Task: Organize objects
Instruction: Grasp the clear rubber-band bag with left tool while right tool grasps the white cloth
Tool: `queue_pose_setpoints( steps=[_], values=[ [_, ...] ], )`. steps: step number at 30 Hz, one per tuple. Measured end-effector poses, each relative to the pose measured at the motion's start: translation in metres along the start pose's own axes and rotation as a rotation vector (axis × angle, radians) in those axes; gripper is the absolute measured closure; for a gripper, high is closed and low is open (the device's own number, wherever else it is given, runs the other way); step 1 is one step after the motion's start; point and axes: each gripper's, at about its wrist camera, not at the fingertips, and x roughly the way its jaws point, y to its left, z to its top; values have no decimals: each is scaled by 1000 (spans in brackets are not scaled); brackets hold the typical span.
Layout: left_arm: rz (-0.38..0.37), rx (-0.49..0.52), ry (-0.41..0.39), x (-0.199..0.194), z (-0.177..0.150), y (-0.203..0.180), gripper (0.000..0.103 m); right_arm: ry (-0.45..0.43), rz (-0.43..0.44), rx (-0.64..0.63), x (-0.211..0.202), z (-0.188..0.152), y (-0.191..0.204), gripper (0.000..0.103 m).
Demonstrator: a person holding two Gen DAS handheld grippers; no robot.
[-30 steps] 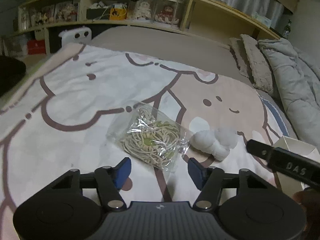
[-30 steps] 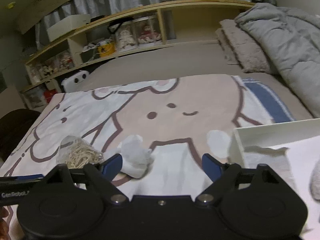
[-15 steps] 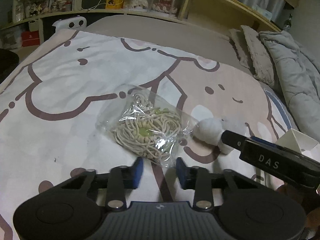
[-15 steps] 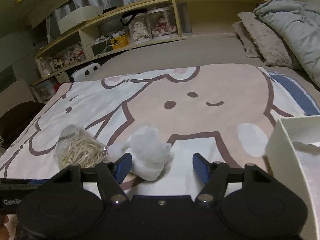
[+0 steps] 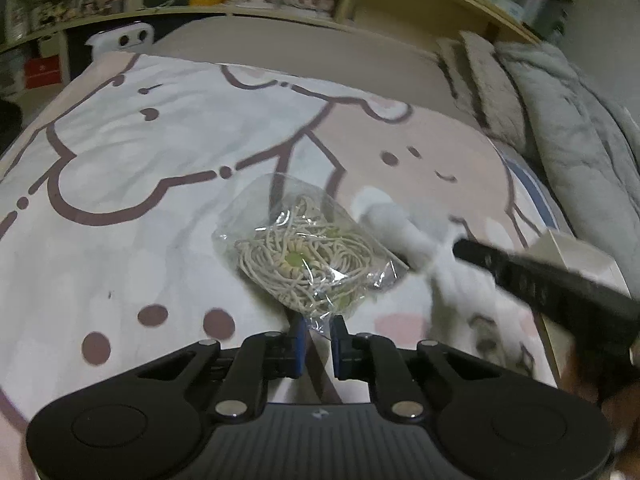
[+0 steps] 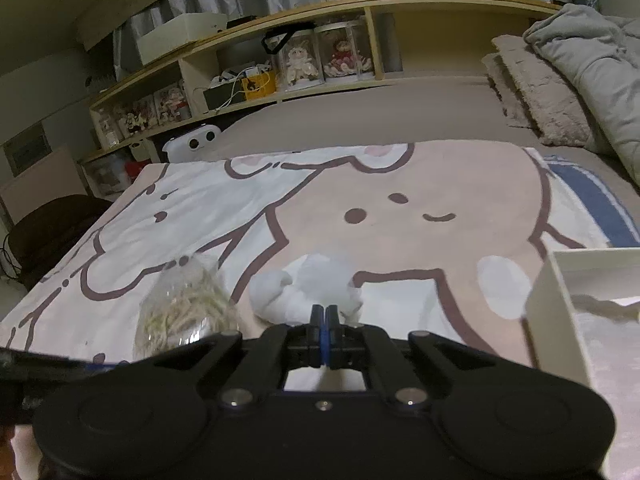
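A clear plastic bag of beige cord (image 5: pixel 308 258) lies on the cartoon bedspread (image 5: pixel 132 168); it also shows in the right wrist view (image 6: pixel 182 308). My left gripper (image 5: pixel 318 334) is shut on the bag's near edge. A white fluffy bundle (image 6: pixel 308 288) lies just right of the bag; in the left wrist view (image 5: pixel 400 232) it is blurred. My right gripper (image 6: pixel 325 316) is shut at the bundle's near edge, seemingly pinching it. A white open box (image 6: pixel 556 300) stands at the right.
Grey duvet (image 6: pixel 592 64) and beige pillows (image 6: pixel 536 96) lie at the back right. A wooden shelf (image 6: pixel 320 40) with boxed dolls runs behind the bed. A white device (image 6: pixel 196 144) sits at the bed's far left edge. A dark chair (image 6: pixel 52 232) stands left.
Both grippers moved forward and closed: the left shut on the bag's edge, the right shut at the white bundle. The white box sits closer in the right view.
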Motion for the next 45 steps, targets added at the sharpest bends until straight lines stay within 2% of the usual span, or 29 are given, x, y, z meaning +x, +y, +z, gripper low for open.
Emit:
queue_pose_setpoints(
  steps=[6, 9, 10, 12, 13, 14, 15, 16, 17, 21, 25, 29, 32, 34, 35, 40, 44, 45],
  values=[
    [27, 29, 87, -14, -6, 7, 90, -17, 22, 57, -9, 6, -7, 99],
    [82, 45, 137, -17, -9, 19, 90, -14, 31, 64, -7, 7, -7, 87],
    [95, 51, 151, -17, -9, 23, 88, -10, 36, 60, -6, 7, -7, 83],
    [132, 45, 166, -19, -9, 32, 81, -12, 38, 54, -3, 8, -6, 70],
    [143, 40, 168, -20, -8, 34, 64, -13, 40, 54, -2, 10, -6, 63],
    [148, 32, 159, -22, -8, 36, 53, -11, 49, 58, 1, 11, -5, 48],
    [144, 29, 142, -25, -6, 35, 28, -10, 58, 64, 3, 12, -5, 35],
    [132, 31, 124, -27, -4, 34, 15, -7, 69, 66, 6, 14, -5, 30],
    [118, 29, 109, -29, -2, 32, 14, 1, 77, 64, 9, 15, -4, 23],
    [84, 25, 80, -24, 5, 19, 7, 36, 76, 93, 26, 18, 1, 17],
    [101, 39, 85, -6, 5, 7, 7, 98, 76, 206, 47, 19, 3, 15],
    [103, 12, 93, 10, 6, 5, 5, 157, 29, 240, 61, 17, 6, 16],
    [122, -17, 81, 18, 9, 5, 4, 184, 5, 249, 66, 15, 4, 21],
    [140, -41, 76, 23, 10, 5, 4, 192, -2, 233, 67, 14, 5, 28],
    [152, -50, 73, 26, 11, 5, 4, 193, 3, 226, 68, 15, 5, 35],
    [199, -54, 71, 35, 8, 8, 3, 198, 3, 177, 66, 15, 9, 43],
    [204, -55, 66, 36, 7, 9, 3, 197, 3, 165, 63, 15, 9, 46],
    [200, -68, 60, 35, 6, 10, 6, 197, 3, 164, 63, 15, 9, 46]
  ],
)
